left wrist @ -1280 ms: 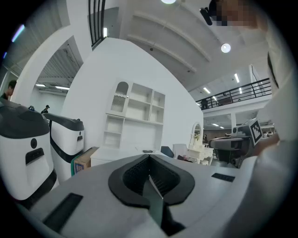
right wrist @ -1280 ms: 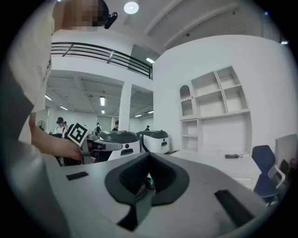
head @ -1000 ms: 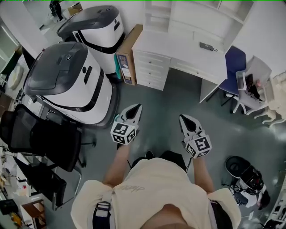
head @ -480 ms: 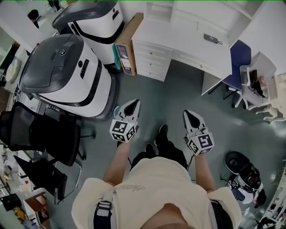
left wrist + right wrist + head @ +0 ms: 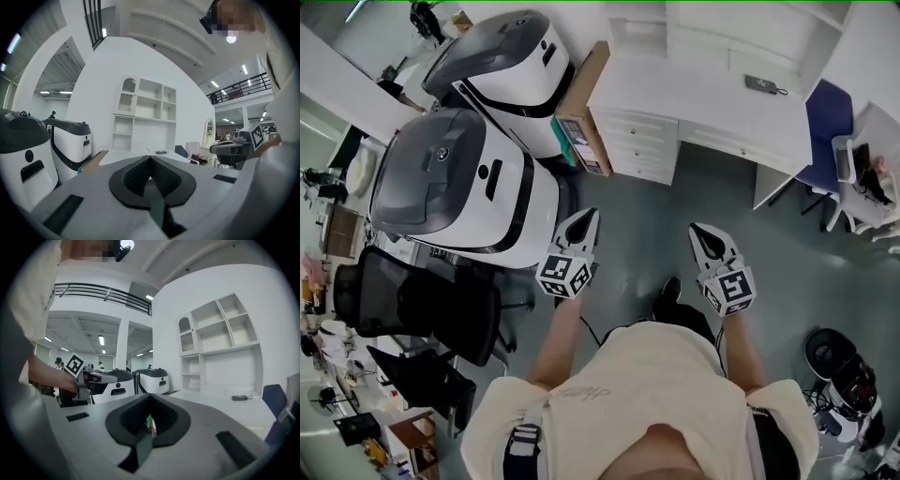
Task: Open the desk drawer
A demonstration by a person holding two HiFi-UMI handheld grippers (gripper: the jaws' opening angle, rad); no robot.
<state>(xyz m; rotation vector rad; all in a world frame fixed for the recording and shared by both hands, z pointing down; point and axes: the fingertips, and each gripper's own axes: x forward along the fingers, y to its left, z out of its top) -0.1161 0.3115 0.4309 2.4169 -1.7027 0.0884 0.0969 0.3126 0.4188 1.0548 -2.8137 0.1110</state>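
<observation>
The white desk (image 5: 703, 98) stands at the far side of the head view, and its stack of drawers (image 5: 642, 150) at its left end is closed. My left gripper (image 5: 586, 218) is held in front of the body, shut and empty, well short of the drawers. My right gripper (image 5: 701, 232) is level with it to the right, also shut on nothing. In the left gripper view the shut jaws point at the desk top (image 5: 124, 157) and the shelf unit (image 5: 145, 117) above it. The right gripper view shows the desk top (image 5: 225, 401) past its shut jaws.
Two big white-and-grey machines (image 5: 459, 183) (image 5: 511, 61) stand left of the desk, with a flat cardboard box (image 5: 586, 108) leaning between them and the drawers. A blue chair (image 5: 825, 117) is at the desk's right, a black office chair (image 5: 412, 300) at near left. A small dark device (image 5: 766, 86) lies on the desk.
The person has stepped and the head view has swung, so the machines and desk sit further right. Both grippers stay shut, held the same way before the body.
</observation>
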